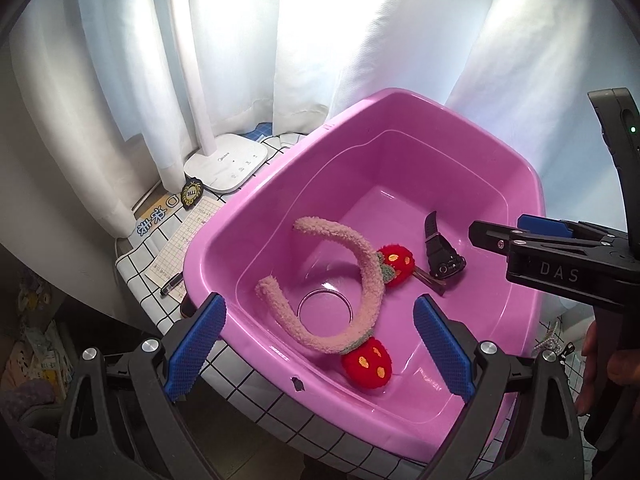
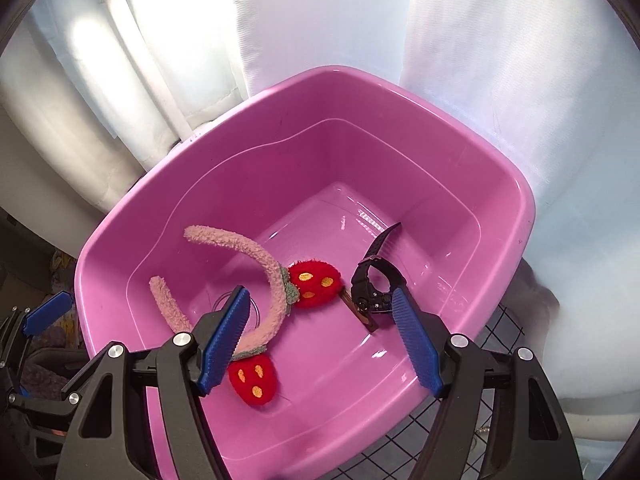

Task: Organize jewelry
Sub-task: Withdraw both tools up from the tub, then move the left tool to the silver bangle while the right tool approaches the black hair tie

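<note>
Looking from left to right with the pink tub (image 1: 400, 120) as our landmark, we see a white lamp base (image 1: 226, 166) and a gridded sheet with a pen (image 1: 172, 284) on the surface just left of the tub's rim. Our left claw (image 1: 316, 348) hangs released over the tub's near edge, nothing between its blue pads (image 1: 196, 344). Inside the tub, toward its left half, lies the fuzzy pink headband (image 1: 360, 280) with two red strawberry pompoms, arched over a clear ring on the floor. Just right of it, near the tub's middle, rests the black watch (image 2: 374, 280) on a thin brown strip. Our right claw (image 2: 320, 340) hovers released above the tub's near wall, holding nothing. The far half of the tub's floor is free, and white curtains (image 2: 320, 20) stand close behind its far rim.
</note>
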`<state>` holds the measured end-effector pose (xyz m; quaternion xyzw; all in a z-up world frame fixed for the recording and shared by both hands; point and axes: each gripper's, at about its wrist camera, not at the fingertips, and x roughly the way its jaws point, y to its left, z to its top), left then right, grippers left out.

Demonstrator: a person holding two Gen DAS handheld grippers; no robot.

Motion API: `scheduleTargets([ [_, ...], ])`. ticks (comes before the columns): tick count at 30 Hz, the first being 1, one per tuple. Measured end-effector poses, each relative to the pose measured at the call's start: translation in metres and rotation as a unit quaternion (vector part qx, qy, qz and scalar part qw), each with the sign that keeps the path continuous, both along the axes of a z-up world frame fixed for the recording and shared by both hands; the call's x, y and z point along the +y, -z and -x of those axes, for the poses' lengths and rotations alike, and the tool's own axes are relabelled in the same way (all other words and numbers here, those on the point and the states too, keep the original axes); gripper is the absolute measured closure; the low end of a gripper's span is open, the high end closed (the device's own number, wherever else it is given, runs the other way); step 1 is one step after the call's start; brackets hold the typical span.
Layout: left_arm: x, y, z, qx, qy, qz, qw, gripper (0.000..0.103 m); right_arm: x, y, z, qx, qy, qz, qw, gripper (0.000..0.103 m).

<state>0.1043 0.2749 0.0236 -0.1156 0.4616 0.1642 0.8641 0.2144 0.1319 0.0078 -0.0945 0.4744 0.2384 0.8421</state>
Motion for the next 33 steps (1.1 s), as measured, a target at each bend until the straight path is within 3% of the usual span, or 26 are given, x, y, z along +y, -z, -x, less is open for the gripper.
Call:
scheduleTargets([
  [9,-0.03,-0.02,0.022,-0.028,0.03,-0.023,0.9989,0.01,-0.043,-0.021,0.048,-0.026,0.029,-0.041,0.998,0.033],
  [16,-0.066,-0.03,0.047,-0.054,0.034,-0.012,0.9979,0.008,-0.097,-0.02,0.103,-0.043,0.058,-0.066,0.995,0.029],
  [22,-0.112,-0.028,0.067,-0.059,0.054,-0.006,0.9968,0.007,-0.159,-0.003,0.158,-0.054,0.098,-0.066,0.991,0.029],
  [33,-0.217,-0.001,0.096,-0.049,0.129,-0.005,0.9905,0.007,-0.299,0.062,0.256,-0.037,0.201,-0.062,0.977,0.028],
])
